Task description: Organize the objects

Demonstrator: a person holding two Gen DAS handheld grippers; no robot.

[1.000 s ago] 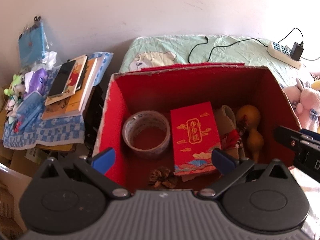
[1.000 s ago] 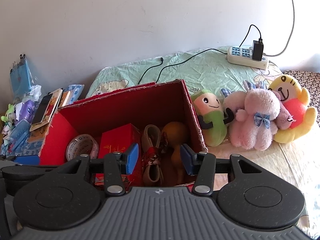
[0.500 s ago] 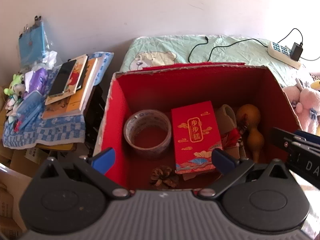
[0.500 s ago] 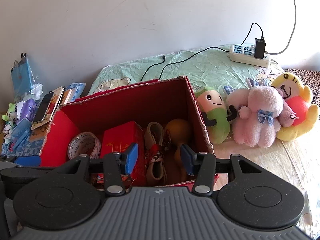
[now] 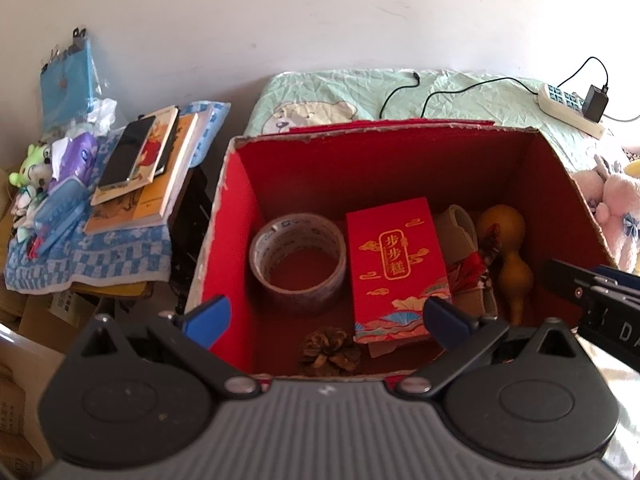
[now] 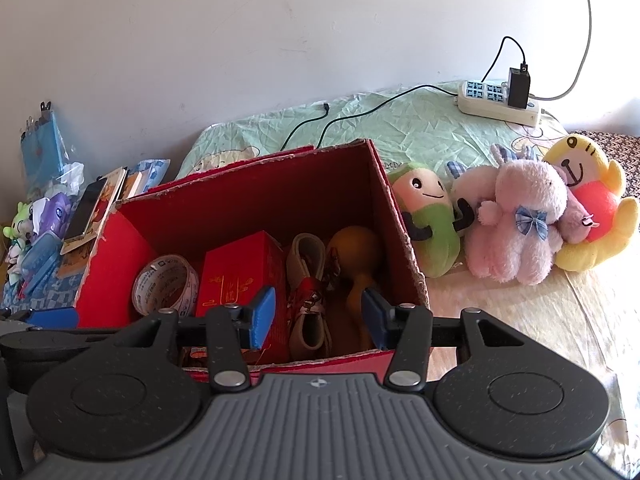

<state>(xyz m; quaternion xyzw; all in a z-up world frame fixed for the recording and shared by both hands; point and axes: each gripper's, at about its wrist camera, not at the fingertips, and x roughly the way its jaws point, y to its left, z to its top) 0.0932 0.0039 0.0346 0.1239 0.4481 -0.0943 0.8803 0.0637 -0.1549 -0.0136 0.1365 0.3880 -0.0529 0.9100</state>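
Below the left hand-held gripper (image 5: 326, 318), whose blue fingers stand wide apart and hold nothing, a red box (image 5: 236, 216) sits open on the bed (image 5: 460, 92). Inside it lie a roll of tape (image 5: 298, 258), a red packet (image 5: 396, 272) just right of it, a gourd (image 5: 508, 252) at the right wall and a pine cone (image 5: 330, 350) at the near edge. Left of the box, books (image 5: 140, 176) are stacked on a checked cloth.

From the right wrist, the right hand-held gripper (image 6: 318, 316) hovers over the box's near right part, its fingers moderately apart and empty. Right of the box, plush toys (image 6: 516, 224) lie on the bed, a power strip (image 6: 500, 98) farther back.

One box (image 5: 240, 216) – four plush toys (image 6: 516, 224)
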